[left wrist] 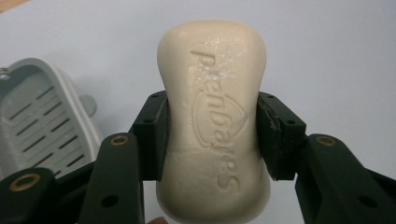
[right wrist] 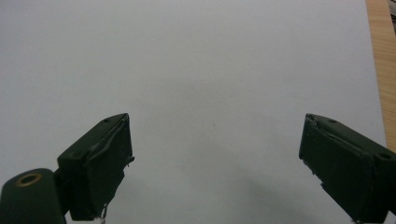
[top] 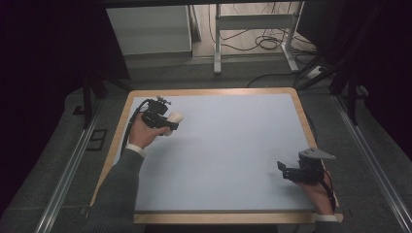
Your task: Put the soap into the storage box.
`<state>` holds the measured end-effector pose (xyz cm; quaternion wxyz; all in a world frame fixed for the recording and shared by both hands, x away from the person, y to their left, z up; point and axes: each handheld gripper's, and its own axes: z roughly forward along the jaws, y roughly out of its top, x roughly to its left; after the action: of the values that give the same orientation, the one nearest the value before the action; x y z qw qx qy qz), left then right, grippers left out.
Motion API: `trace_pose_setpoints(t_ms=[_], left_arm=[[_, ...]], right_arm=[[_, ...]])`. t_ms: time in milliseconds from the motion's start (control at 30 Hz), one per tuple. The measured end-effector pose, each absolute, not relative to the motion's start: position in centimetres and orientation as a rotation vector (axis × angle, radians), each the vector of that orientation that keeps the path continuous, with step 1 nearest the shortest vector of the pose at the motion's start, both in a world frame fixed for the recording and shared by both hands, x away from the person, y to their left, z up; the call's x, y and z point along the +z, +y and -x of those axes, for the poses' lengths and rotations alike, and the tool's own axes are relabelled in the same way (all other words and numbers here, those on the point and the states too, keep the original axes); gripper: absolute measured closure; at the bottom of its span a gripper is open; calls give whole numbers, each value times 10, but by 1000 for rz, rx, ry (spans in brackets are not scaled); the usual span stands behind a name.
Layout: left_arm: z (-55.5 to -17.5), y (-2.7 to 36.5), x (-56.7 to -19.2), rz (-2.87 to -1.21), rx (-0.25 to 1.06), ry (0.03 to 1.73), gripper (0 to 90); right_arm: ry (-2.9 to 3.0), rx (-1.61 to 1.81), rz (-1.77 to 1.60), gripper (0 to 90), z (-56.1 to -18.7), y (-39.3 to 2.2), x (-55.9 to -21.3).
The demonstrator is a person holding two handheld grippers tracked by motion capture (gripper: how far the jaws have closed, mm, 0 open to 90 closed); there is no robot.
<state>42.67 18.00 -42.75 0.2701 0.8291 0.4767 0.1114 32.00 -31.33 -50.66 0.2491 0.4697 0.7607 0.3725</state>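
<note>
A cream bar of soap [left wrist: 215, 70] with raised lettering is clamped at its waist between the black pads of my left gripper [left wrist: 212, 128]. In the high view that left gripper [top: 163, 120] hovers over the table's far left part, the soap [top: 175, 117] sticking out toward the right. A grey slotted soap dish [left wrist: 37, 121] lies on the mat just left of the gripper in the left gripper view. My right gripper [top: 284, 170] rests near the front right of the mat. In its own view the right gripper [right wrist: 215, 154] has its jaws wide apart with nothing between them.
A pale blue mat [top: 228, 145] covers a wooden-edged table [top: 214, 91]. The wood rim [right wrist: 383, 56] runs along the right of the right gripper view. Beyond the table are a metal desk frame [top: 252, 22], cables on the floor and rails at both sides.
</note>
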Motion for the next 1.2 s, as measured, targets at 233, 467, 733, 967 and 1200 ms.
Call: trace_pose_setpoints(t_ms=[233, 467, 733, 967, 1200], left_arm=[[-434, 187, -426, -2212, 316, 1326, 496], [-440, 196, -429, -2197, 316, 1367, 496], [-447, 209, -431, -2181, 339, 1421, 496], [-451, 222, -430, -2154, 344, 1459, 496], [-456, 232, -433, -2133, 367, 1505, 496]], right_arm=[[2067, 1018, -1278, 93, -320, -314, -506], [2071, 1016, -1279, 94, -320, -314, -507], [2068, 1020, -1281, 94, -320, -314, -506], [2067, 1018, -1283, 94, -320, -315, -506], [2067, 1015, -1283, 94, -320, -315, -507]])
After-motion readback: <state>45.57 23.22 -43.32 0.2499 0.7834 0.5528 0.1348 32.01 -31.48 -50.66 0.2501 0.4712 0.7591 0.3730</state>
